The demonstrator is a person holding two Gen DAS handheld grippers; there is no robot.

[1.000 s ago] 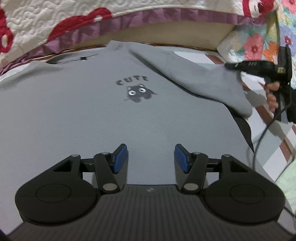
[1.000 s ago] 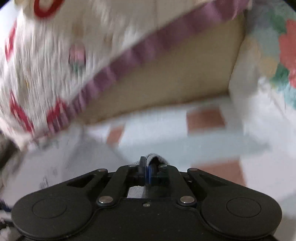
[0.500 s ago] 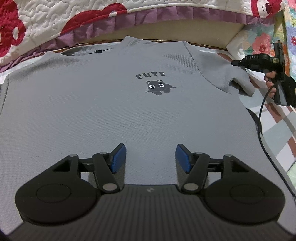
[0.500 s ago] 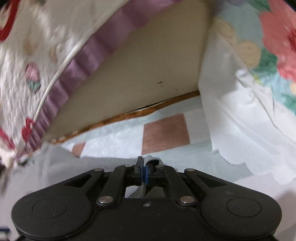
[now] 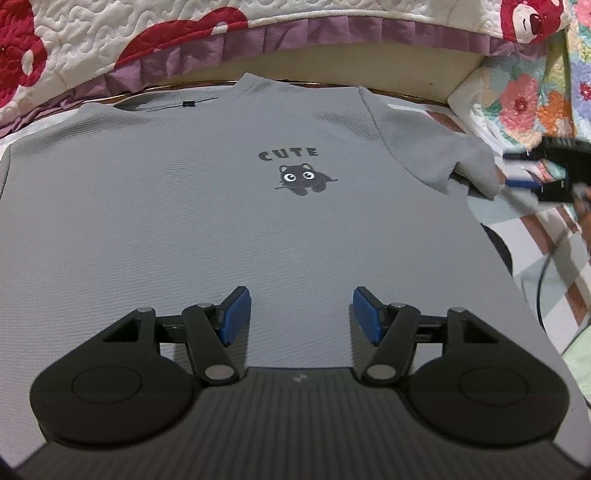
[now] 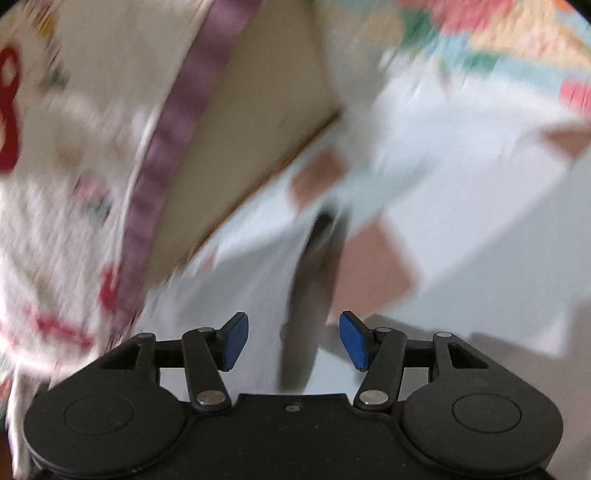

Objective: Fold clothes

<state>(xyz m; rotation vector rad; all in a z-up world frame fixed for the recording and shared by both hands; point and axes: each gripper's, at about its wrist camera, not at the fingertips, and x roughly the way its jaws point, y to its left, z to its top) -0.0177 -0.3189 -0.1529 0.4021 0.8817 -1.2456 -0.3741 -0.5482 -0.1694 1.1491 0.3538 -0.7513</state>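
Two grippers up, both w/ jaws spread wide, nothing held. My left gripper (image 5: pixel 301 314) hovers low over the lower front of the grey T-shirt (image 5: pixel 221 221), which lies spread flat, print side up, on the bed sheet (image 5: pixel 535 236), collar twd the quilted cover (image 5: pixel 110 33). Right gripper (image 6: pixel 293 339) is off past the shirt's right sleeve (image 5: pixel 443 162), which looks a bit bunched.

Risks, as I judge: the sleeve's rumple could get folded in & leave a lumpy edge; pinching only the top layer would drag the front off the back; the cable (image 5: pixel 543 280) by the hem could snag.

Hard to read: right wrist view is heavily motion-blurred; shirt's left sleeve & bottom hem are cut off or behind my gripper body.
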